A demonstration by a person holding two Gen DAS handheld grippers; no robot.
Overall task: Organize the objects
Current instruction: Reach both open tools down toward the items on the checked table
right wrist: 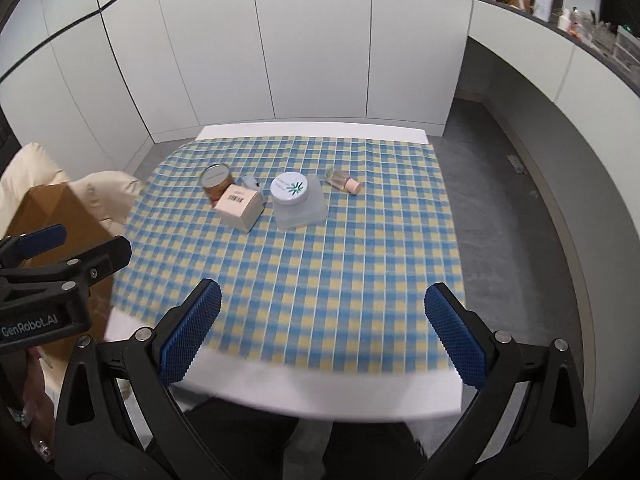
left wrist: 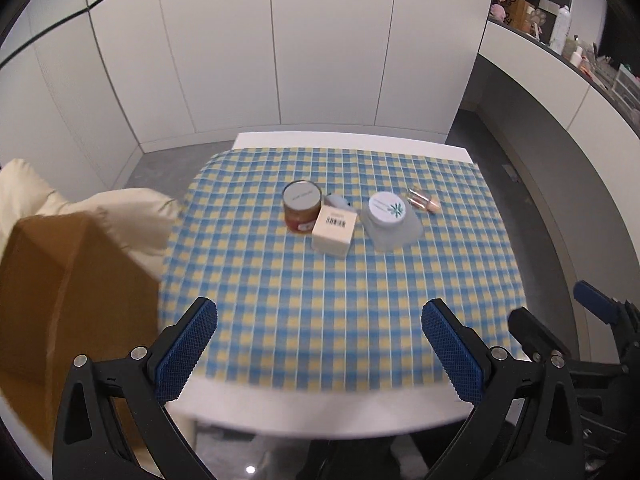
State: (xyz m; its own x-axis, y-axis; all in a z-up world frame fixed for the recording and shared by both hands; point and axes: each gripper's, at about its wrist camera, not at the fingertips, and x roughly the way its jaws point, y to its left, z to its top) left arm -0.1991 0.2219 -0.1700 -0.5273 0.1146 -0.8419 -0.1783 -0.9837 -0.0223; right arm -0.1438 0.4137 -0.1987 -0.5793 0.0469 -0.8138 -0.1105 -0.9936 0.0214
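Checked cloth (left wrist: 320,280) over white table (left wrist: 320,412)

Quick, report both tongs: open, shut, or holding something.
Left tongs: open, holding nothing, over the table's near edge.
Right tongs: open, holding nothing, also over the near edge.

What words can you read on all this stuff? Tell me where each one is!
"GenRobot.AI" in white on the black body of the left tool, seen in the right wrist view.
Small cream box: a barcode with tiny print, too small to read.
White round lid of the frosted jar: a green sprig logo and small letters, too blurred to read.
Grey lid of the amber jar: a faint line of print, unreadable.
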